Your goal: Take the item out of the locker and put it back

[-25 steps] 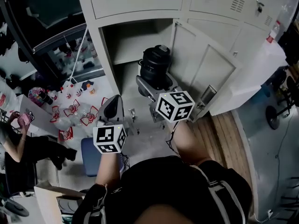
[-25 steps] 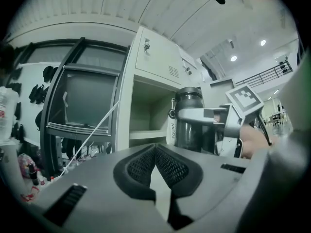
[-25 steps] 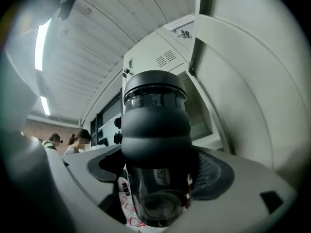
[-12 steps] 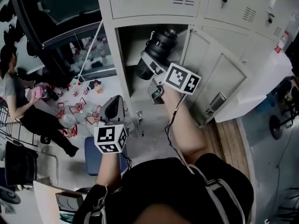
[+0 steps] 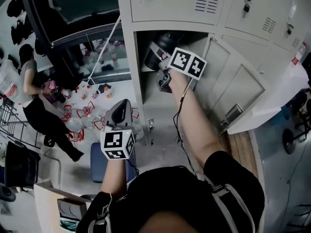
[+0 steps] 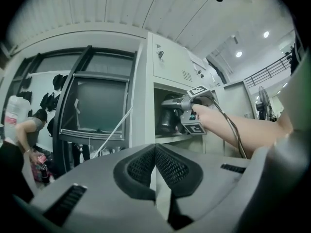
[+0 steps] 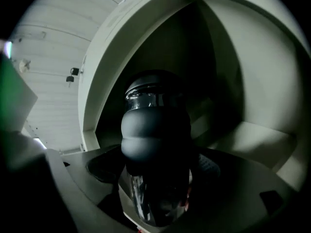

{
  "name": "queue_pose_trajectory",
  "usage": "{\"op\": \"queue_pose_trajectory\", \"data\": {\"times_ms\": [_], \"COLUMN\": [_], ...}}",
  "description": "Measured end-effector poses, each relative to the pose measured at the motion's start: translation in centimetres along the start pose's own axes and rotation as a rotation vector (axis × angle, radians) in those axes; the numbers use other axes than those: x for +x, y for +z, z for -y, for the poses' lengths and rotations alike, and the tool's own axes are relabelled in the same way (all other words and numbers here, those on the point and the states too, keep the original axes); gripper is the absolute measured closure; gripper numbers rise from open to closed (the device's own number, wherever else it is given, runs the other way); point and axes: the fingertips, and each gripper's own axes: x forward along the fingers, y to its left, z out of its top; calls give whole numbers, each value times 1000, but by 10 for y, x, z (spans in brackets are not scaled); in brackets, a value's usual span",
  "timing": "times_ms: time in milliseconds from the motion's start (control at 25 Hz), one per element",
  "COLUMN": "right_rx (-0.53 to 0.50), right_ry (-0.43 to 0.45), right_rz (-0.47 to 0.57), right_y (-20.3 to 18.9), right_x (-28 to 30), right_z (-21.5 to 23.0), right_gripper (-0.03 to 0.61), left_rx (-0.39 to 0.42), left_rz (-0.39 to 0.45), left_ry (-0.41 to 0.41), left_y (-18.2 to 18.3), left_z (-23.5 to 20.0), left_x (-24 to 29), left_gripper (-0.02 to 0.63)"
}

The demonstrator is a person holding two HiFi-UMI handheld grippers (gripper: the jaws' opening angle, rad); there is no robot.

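The item is a dark bottle with a clear body and a rounded black top. My right gripper is shut on it, with the jaws on both sides of its lower body. In the head view the bottle sits inside the open locker compartment, just past the right gripper. The left gripper view shows the bottle in the same opening. My left gripper hangs low in front of the locker, and its jaws are shut on nothing.
The locker door stands open to the right. Several bottles and red-trimmed items lie on the floor at left, near a person. A blue stool is below my left gripper. A dark window frame stands left of the locker.
My right gripper has risen with the bottle from low in front of the locker up into the compartment opening. The left gripper has barely moved.
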Motion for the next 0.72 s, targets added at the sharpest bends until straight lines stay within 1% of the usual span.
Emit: {"op": "queue_pose_trajectory", "data": {"times_ms": [80, 240, 320, 400, 560, 640, 720], "right_rx": [-76, -332, -433, -481, -541, -565, -573], "right_ry": [-24, -115, -150, -164, -173, -193, -192], "right_rz": [-10, 8, 4, -11, -53, -67, -60], "right_y": [2, 7, 3, -2, -19, -26, -30], "right_x": [11, 26, 32, 40, 51, 51, 49], "right_z": [-3, -10, -13, -15, -11, -5, 0], "right_gripper": [152, 152, 152, 152, 152, 152, 152], "left_rx": [-2, -21, -29, -31, -47, -58, -66], "left_rz": [-3, 7, 20, 26, 28, 29, 26], "left_ry": [9, 40, 57, 67, 84, 91, 94], "left_y": [-1, 1, 3, 5, 3, 1, -1], "left_z": [-5, -17, -24, -28, -35, -38, -39], "left_x": [-3, -11, -16, -20, -30, -34, -38], "left_gripper": [602, 601, 602, 602, 601, 602, 601]}}
